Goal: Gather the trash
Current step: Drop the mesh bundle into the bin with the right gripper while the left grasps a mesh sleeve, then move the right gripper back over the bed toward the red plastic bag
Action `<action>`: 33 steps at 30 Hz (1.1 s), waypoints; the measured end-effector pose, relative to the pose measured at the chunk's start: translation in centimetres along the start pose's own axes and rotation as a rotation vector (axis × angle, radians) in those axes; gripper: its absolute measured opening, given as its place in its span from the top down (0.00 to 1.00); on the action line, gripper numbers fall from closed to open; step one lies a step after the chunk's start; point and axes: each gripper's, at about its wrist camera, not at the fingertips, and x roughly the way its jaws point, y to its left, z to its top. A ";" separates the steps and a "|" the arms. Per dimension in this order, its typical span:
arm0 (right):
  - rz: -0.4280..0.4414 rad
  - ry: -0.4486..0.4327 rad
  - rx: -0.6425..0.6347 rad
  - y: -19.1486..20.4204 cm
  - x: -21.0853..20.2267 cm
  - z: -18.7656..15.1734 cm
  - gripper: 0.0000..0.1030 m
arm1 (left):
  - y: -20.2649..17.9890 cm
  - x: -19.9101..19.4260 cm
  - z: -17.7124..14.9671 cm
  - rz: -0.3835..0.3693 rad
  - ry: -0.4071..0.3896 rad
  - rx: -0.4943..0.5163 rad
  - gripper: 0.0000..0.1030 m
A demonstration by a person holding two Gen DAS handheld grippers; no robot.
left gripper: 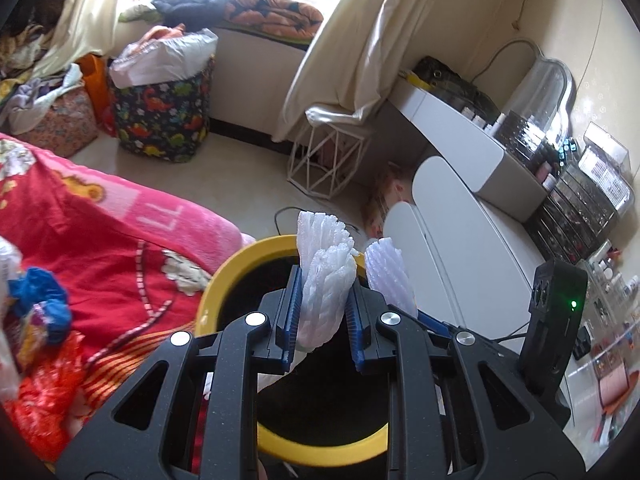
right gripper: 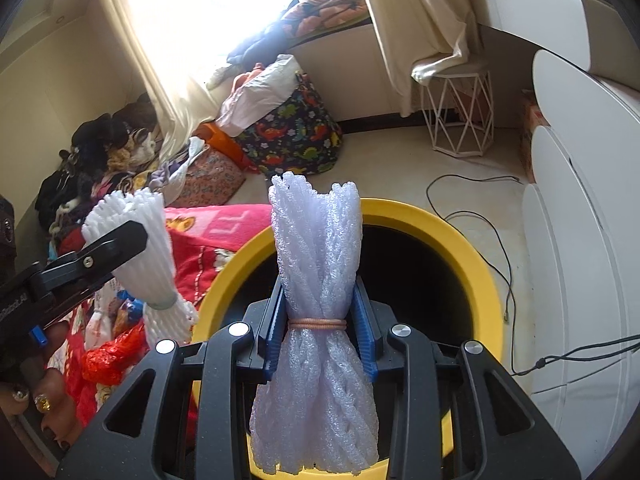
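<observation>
**A:** Where are we in the collecting?

**B:** At the drop, I judge. My left hand-held gripper is clenched on a white foam net bundle, and my right hand-held gripper is clamped on a second foam net bundle, this one tied at the waist with an orange rubber band. Both hang over the black mouth of the yellow-rimmed bin.

**A:** Directly over it?

**B:** The right one, yes: its lower end sits above the near rim in the right wrist view. The left one looks closer to the bin's edge beside the red blanket, so I would nudge it inward first.

**A:** So the next move?

**B:** Spread the fingers and let each bundle fall. Foam this light may cling to the ribbed blue pads, so a wide release seems wise.

**A:** Anything left after that?

**B:** Crumpled wrappers lie on the blanket, probably next.
</observation>
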 end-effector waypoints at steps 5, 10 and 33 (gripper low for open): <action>-0.014 -0.002 0.025 -1.0 0.1 0.1 0.46 | -0.3 1.3 0.5 -0.004 0.014 -0.003 0.58; -0.032 -0.002 0.027 -1.1 0.2 0.1 0.36 | -0.1 0.6 0.4 0.018 -0.012 -0.004 0.18; 0.047 -0.086 -0.123 7.1 -1.6 -0.3 0.17 | 5.0 -8.9 -0.7 0.267 -0.216 -0.031 0.11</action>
